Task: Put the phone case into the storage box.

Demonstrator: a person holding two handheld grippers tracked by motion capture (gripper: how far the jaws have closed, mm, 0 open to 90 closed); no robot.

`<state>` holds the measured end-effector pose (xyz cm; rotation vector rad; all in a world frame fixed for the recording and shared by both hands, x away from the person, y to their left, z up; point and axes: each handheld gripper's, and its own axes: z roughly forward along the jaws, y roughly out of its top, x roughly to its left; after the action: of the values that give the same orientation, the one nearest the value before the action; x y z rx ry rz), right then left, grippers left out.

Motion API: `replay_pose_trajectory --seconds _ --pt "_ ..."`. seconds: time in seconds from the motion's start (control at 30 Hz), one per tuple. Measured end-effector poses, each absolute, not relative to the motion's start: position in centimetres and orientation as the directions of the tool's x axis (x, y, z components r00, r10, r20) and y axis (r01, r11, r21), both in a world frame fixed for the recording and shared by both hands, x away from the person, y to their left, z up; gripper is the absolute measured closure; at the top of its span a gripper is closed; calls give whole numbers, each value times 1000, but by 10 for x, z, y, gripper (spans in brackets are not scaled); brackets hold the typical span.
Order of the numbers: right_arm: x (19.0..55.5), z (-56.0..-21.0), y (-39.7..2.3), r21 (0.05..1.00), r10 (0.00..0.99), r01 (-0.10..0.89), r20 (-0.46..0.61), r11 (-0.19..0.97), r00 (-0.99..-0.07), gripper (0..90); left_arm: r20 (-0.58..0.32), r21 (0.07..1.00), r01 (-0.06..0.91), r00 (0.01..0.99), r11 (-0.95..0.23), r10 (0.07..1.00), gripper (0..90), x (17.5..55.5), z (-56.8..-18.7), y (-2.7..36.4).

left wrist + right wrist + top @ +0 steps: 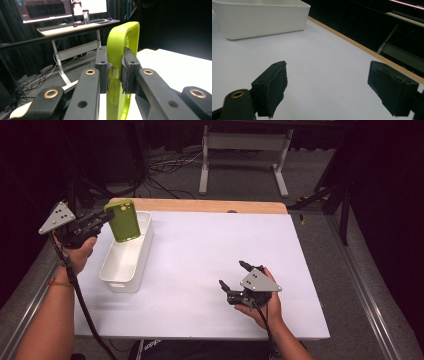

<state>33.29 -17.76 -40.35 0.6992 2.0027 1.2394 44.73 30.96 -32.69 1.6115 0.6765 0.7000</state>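
Note:
A lime green phone case (123, 220) hangs upright above the white bin (114, 274) at the table's left. My left gripper (104, 217) is shut on its edge; in the left gripper view the case (124, 37) stands pinched between the two black pads (130, 66). My right gripper (234, 276) rests low over the white table at the front right, held in a hand, jaws wide open with nothing between them. In the right gripper view its fingers (273, 86) frame bare table, with the bin (259, 18) farther off.
The white table top (210, 250) has a wooden strip (200, 206) along its far edge. Beyond it stand a desk frame (245, 150) and floor cables. A desk with monitors (40, 11) lies behind in the left gripper view.

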Motion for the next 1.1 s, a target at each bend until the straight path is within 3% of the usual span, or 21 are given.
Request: replay_pose_trajectory --seconds 0.7,1.1 --pt "334 -417 -178 893 741 145 -252 425 -622 173 77 960 147 679 -237 731 786 536 -371 293" --pt "331 -426 -176 877 738 177 -249 446 -627 179 38 961 175 678 -212 734 785 558 -396 298"
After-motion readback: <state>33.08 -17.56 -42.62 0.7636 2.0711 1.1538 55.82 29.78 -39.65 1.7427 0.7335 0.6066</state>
